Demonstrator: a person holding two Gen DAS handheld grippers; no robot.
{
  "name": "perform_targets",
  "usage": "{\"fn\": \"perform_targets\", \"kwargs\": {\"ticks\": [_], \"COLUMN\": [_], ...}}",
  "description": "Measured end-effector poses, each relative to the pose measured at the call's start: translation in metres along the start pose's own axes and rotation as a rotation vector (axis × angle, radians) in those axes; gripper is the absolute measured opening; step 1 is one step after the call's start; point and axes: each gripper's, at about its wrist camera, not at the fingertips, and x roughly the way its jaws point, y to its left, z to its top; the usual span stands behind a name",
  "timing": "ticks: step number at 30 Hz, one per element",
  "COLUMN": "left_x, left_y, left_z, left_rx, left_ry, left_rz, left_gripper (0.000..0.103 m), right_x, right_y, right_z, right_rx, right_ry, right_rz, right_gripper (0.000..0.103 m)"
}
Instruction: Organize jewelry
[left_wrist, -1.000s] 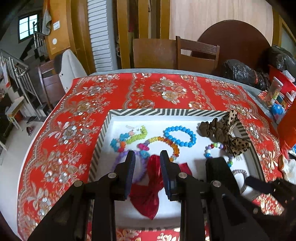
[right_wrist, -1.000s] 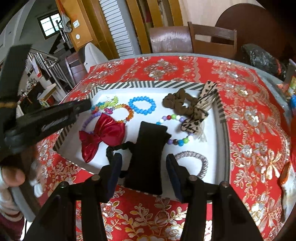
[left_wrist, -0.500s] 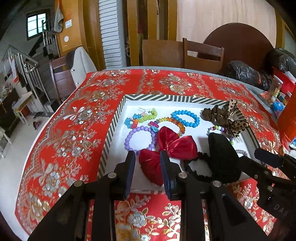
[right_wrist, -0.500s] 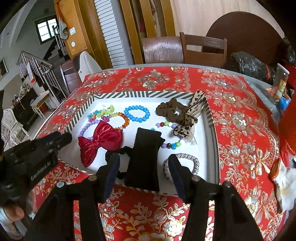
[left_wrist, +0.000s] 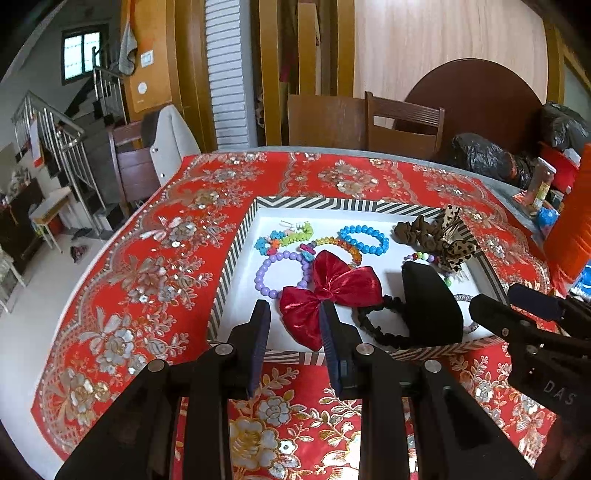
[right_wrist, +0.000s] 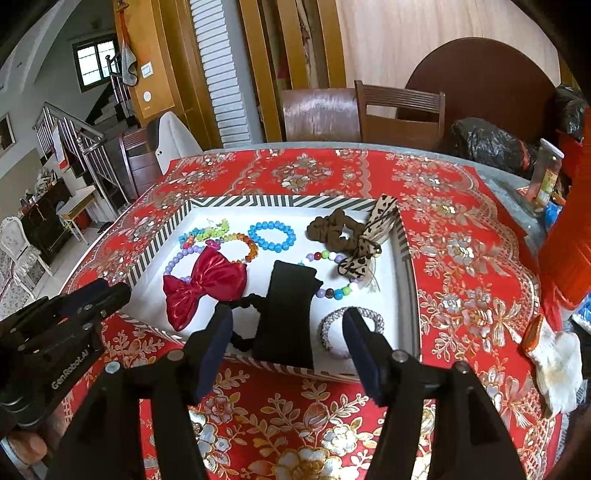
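With bracelets, scrunchies and the red bow (left_wrist: 328, 291) already lying in the striped tray (left_wrist: 236, 254) at frame centre, both the left gripper (left_wrist: 291, 325) and the right gripper (right_wrist: 288, 332), its jaws just widened, hang part-open and empty, so little seems left.

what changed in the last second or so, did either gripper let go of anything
Both grippers backed away from the striped tray toward its near edge. The right gripper has just been opening, leaving the black hair bow on the tray. The left gripper stayed open and empty. The red bow and bracelets kept their places.
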Motion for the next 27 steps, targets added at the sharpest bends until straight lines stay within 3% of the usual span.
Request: {"fn": "perform_targets", "kwargs": {"ticks": [27], "left_x": [-0.018], "left_y": [0.002], "left_z": [-0.007], "left_rx": [0.006], "left_ry": [-0.017], "left_rz": [0.025], "left_gripper": [0.028], "right_x": [-0.014], "right_y": [0.010], "right_z": [-0.003], "right_rx": [-0.013], "right_ry": [-0.010], "right_rz": [0.018], "right_gripper": [0.065]}}
